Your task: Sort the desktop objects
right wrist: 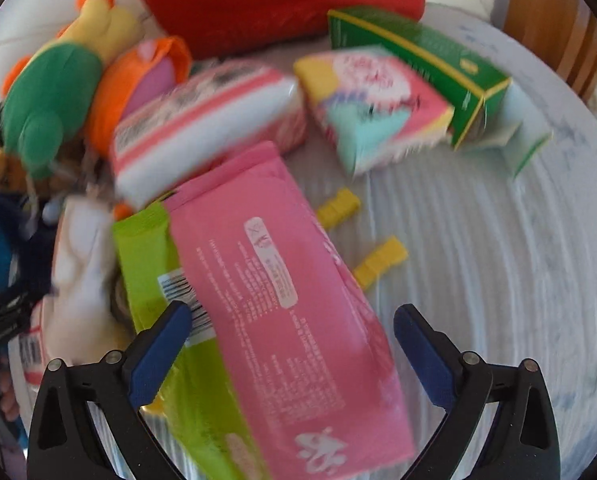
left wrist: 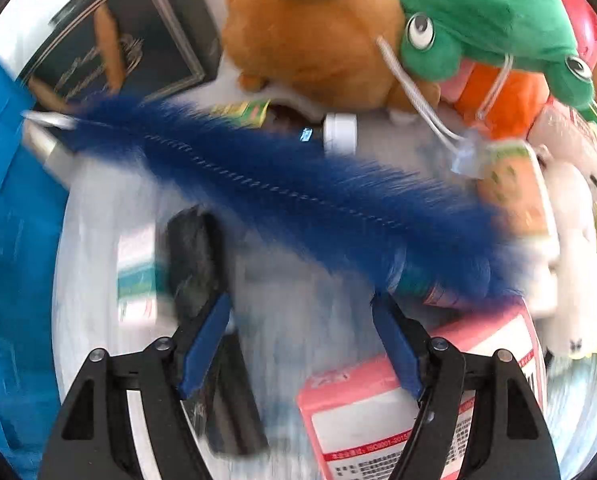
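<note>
While the left gripper (left wrist: pixel 300 316) hangs over the bench (left wrist: pixel 298 320) with its jaws apart and nothing between them, a long blue brush (left wrist: pixel 298 196) lies slantwise just ahead of its tips, with a brown plush toy (left wrist: pixel 314 36) and a green frog plush (left wrist: pixel 486 20) piled behind it and a pink-and-white packet (left wrist: pixel 362 408) lying under the right-hand finger. Over to the right wrist view: the right gripper (right wrist: pixel 292 328) is open too, its jaws straddling a pink packet (right wrist: pixel 282 300) without pressing on it; that packet lies on a lime-green packet (right wrist: pixel 154 264). Two yellow clips (right wrist: pixel 338 204) sit just beside it on the bench, and a green box (right wrist: pixel 418 64) lies farther back.
</note>
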### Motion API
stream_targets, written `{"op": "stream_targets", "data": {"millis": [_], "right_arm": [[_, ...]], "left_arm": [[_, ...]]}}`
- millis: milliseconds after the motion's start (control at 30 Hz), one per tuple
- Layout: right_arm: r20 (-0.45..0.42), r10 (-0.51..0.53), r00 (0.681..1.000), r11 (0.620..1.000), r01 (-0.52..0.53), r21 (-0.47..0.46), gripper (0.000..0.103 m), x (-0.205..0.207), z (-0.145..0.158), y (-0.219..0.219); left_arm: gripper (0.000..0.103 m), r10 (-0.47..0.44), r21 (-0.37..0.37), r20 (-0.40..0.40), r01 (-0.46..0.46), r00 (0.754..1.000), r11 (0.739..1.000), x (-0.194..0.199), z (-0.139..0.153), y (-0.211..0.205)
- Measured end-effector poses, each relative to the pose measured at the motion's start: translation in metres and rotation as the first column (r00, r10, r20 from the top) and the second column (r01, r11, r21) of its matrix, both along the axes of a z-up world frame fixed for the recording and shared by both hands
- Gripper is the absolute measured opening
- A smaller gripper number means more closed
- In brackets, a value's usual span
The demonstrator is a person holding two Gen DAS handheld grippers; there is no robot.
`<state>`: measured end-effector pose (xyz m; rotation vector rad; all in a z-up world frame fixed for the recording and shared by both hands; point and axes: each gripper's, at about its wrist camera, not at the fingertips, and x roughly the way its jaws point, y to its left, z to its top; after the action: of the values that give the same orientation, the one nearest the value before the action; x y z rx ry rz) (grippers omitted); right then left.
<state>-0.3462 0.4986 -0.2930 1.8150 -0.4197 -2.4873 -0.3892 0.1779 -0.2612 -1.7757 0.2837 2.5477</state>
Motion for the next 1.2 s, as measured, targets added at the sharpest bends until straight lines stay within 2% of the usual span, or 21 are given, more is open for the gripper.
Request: {"op": "stream_targets", "data": {"millis": [33, 133, 267, 367, 467, 567, 633, 733, 833, 933, 1000, 1033, 1067, 1100, 1133, 1200], "right_arm": [[0.012, 0.018, 1.000, 1.000, -0.018, -0.014, 0.102, 0.007, -0.001, -0.003], [0.027, 0.067, 0.997, 0.997, -0.068, 0.041, 0.102, 0.034, 0.000, -0.015], [-0.045, 0.018, 0.999, 0.996, -0.014, 0.087, 0.102, 0.053, 0.023, -0.010], [-0.105, 0.019, 0.994, 0.997, -0.011, 0.081, 0.103, 0.050, 0.046, -0.009], [-0.153, 0.034, 0.988, 0.996, -0.020, 0.089, 0.103, 0.036, 0.066, -0.014], [-0.202, 0.021, 0.979, 0.994, 0.001, 0.108, 0.103, 0.002, 0.086, -0.016], [-0.233, -0.016, 0.972, 0.987, 0.053, 0.155, 0.103, -0.025, 0.102, -0.014], [-0.264, -0.065, 0.962, 0.975, 0.118, 0.191, 0.103, -0.090, 0.109, -0.006], [-0.267, -0.113, 0.957, 0.958, 0.176, 0.226, 0.103, -0.149, 0.098, 0.002], [-0.246, -0.134, 0.960, 0.943, 0.200, 0.268, 0.103, -0.202, 0.069, -0.005], [-0.213, -0.137, 0.967, 0.938, 0.196, 0.287, 0.103, -0.227, 0.047, -0.015], [-0.180, -0.122, 0.976, 0.945, 0.170, 0.279, 0.102, -0.238, 0.033, -0.024], [-0.153, -0.109, 0.982, 0.954, 0.147, 0.262, 0.102, -0.243, 0.025, -0.030], [-0.126, -0.093, 0.988, 0.968, 0.119, 0.221, 0.102, -0.244, 0.020, -0.034], [-0.116, -0.067, 0.991, 0.977, 0.089, 0.192, 0.102, -0.242, 0.020, -0.037], [-0.083, 0.053, 0.995, 0.984, -0.037, 0.177, 0.102, -0.230, 0.018, -0.053]], "left_arm": [[0.075, 0.000, -0.006, 0.001, 0.000, 1.000, 1.000, 0.007, 0.001, -0.002], [0.075, -0.005, -0.027, -0.022, 0.005, 1.000, 1.000, 0.033, 0.009, -0.007], [0.075, 0.024, 0.027, -0.092, -0.022, 0.995, 0.999, 0.052, 0.035, -0.014], [0.075, 0.050, 0.064, -0.125, -0.043, 0.991, 0.997, 0.061, 0.052, -0.024], [0.075, 0.088, 0.099, -0.158, -0.073, 0.983, 0.992, 0.042, 0.063, -0.028], [0.075, 0.125, 0.129, -0.191, -0.101, 0.974, 0.986, 0.012, 0.079, -0.037], [0.075, 0.160, 0.122, -0.227, -0.135, 0.961, 0.983, -0.024, 0.094, -0.044], [0.075, 0.197, 0.127, -0.256, -0.169, 0.946, 0.977, -0.087, 0.105, -0.054], [0.075, 0.215, 0.163, -0.248, -0.178, 0.945, 0.970, -0.155, 0.102, -0.051], [0.075, 0.156, 0.198, -0.217, -0.113, 0.964, 0.974, -0.208, 0.091, -0.029], [0.075, 0.127, 0.168, -0.195, -0.095, 0.972, 0.981, -0.234, 0.080, -0.008], [0.075, 0.102, 0.110, -0.143, -0.087, 0.984, 0.990, -0.246, 0.063, 0.006], [0.075, 0.088, 0.061, -0.083, -0.083, 0.993, 0.995, -0.252, 0.047, 0.014], [0.075, 0.074, 0.072, -0.047, -0.071, 0.996, 0.995, -0.250, 0.037, 0.018], [0.076, 0.056, 0.047, -0.072, -0.053, 0.996, 0.997, -0.237, 0.035, 0.021], [0.076, 0.027, 0.032, -0.090, -0.024, 0.996, 0.999, -0.212, 0.038, 0.021]]}}
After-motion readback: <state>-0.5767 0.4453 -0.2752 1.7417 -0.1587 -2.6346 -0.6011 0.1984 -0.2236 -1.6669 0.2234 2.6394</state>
